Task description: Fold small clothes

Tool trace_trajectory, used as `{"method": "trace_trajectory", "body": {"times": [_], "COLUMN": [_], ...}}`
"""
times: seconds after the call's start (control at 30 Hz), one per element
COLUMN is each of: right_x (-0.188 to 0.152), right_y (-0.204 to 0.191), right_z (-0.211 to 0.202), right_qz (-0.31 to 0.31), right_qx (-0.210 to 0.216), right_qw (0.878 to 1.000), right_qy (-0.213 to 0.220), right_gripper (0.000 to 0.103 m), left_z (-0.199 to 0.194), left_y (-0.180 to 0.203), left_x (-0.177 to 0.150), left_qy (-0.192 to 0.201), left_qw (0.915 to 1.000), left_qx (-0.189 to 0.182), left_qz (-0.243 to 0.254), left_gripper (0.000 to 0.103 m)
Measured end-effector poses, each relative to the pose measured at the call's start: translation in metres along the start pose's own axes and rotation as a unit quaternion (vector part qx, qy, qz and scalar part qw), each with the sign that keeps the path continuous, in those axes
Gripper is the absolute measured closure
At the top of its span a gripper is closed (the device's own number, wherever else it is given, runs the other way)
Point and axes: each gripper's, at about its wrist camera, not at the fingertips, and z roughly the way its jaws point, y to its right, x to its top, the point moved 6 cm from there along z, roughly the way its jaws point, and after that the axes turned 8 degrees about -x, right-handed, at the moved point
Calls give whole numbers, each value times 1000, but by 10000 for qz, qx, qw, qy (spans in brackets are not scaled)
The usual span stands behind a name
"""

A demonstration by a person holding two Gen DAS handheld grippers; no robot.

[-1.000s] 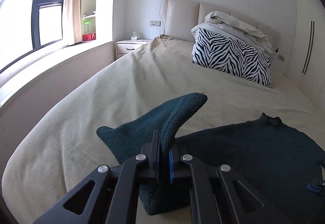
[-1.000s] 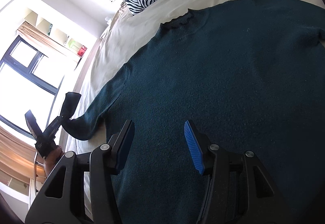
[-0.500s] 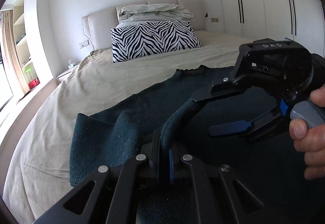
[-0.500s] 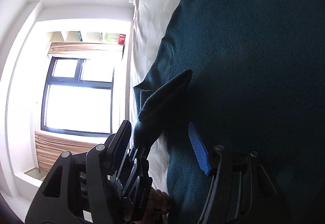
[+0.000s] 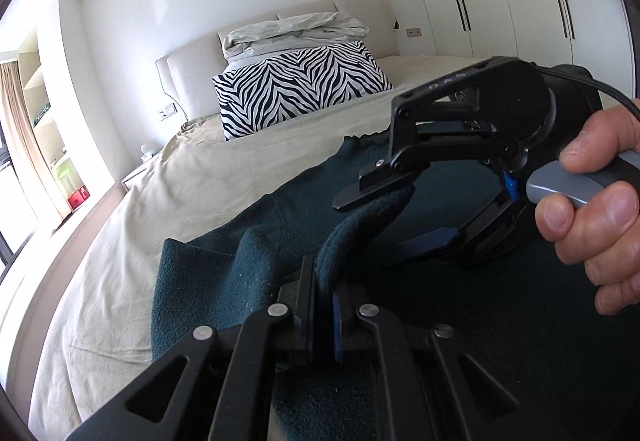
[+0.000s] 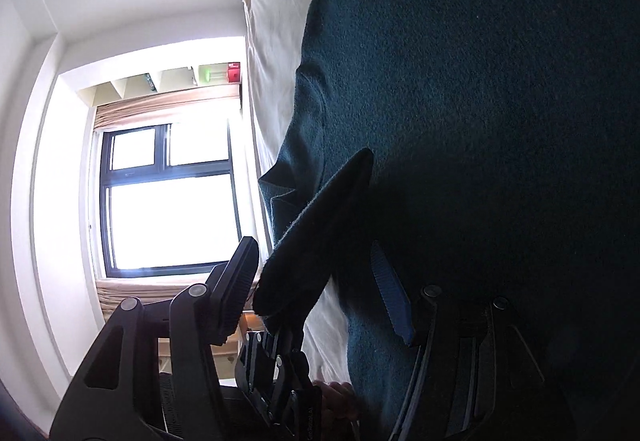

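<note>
Sweater (image 5: pixel 460 341) lay spread dark teal across the bed (image 5: pixel 168 201), its body flat on the beige sheet; one sleeve (image 5: pixel 352 229) was lifted off the fabric and folded in over the body; I had the left gripper (image 5: pixel 322 305) clamped on that sleeve, jaws closed tight with the knit pinched between them and the cuff standing up past the tips; the right gripper (image 5: pixel 384 221) hung just beyond, jaws spread wide, one finger above the cuff and the blue-padded one below, neither pressing it as far as I could see; from the right wrist view the cuff (image 6: pixel 316 241) sat between those open fingers (image 6: pixel 390 293); the right hand (image 5: pixel 592 217) gripped the grey handle; a zebra pillow (image 5: pixel 304 89) leaned on the headboard under a rumpled white duvet (image 5: pixel 296 31); a window (image 6: pixel 168 197) glared at the bedside.
</note>
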Motion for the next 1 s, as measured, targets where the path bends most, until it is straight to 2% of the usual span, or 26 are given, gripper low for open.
{"method": "trace_trajectory", "body": {"times": [0.1, 0.13, 0.2, 0.23, 0.27, 0.33, 0.37, 0.43, 0.53, 0.6, 0.67, 0.7, 0.8, 0.83, 0.93, 1.0], "right_x": [1, 3, 8, 11, 15, 25, 30, 40, 58, 69, 79, 81, 87, 86, 89, 85], "right_y": [-12, -19, -35, -45, -55, -74, -80, -84, -64, -41, -9, 5, 41, 51, 59, 58], "right_z": [4, 1, -11, -23, -36, -66, -81, -108, -140, -158, -177, -186, -186, -185, -179, -184], "right_qz": [-348, -527, -890, -1093, -1279, -1589, -1682, -1809, -1826, -1724, -1522, -1442, -1189, -1182, -1192, -1185], "right_qx": [-199, -340, -634, -761, -855, -983, -1014, -1108, -1568, -1837, -2072, -2151, -2184, -2239, -2313, -2319], "right_qw": [9992, 9979, 9932, 9892, 9846, 9743, 9700, 9618, 9483, 9410, 9354, 9334, 9371, 9362, 9335, 9307], "right_qy": [34, 143, 414, 607, 830, 1261, 1435, 1732, 2069, 2260, 2426, 2485, 2448, 2436, 2468, 2569], "right_gripper": [85, 92, 95, 95, 96, 96, 96, 96, 96, 96, 96, 96, 96, 96, 96, 96], "left_z": [2, 2, 0, -3, -7, -17, -21, -25, -21, -16, -9, -6, 7, 10, 21, 28], "left_y": [-1, 0, 1, 1, 1, -4, -7, -17, -41, -61, -80, -89, -110, -114, -123, -124], "left_x": [-1, -1, 1, 2, 4, 9, 12, 14, 12, 9, 6, 4, 3, 4, 13, 24], "left_qy": [-38, -54, -41, 4, 73, 241, 304, 353, 228, 144, 41, 2, -145, -166, -204, -169], "left_qw": [10000, 10000, 10000, 10000, 10000, 9995, 9990, 9973, 9912, 9840, 9744, 9697, 9560, 9524, 9459, 9459], "left_qx": [6, -5, -19, -19, -30, -104, -162, -273, -445, -565, -679, -711, -873, -902, -994, -1038], "left_qz": [28, 48, 71, 59, 14, -176, -296, -585, -1223, -1683, -2141, -2338, -2797, -2907, -3082, -3071], "left_gripper": [94, 90, 86, 75, 60, 47, 46, 45, 45, 50, 61, 62, 64, 68, 71, 71]}}
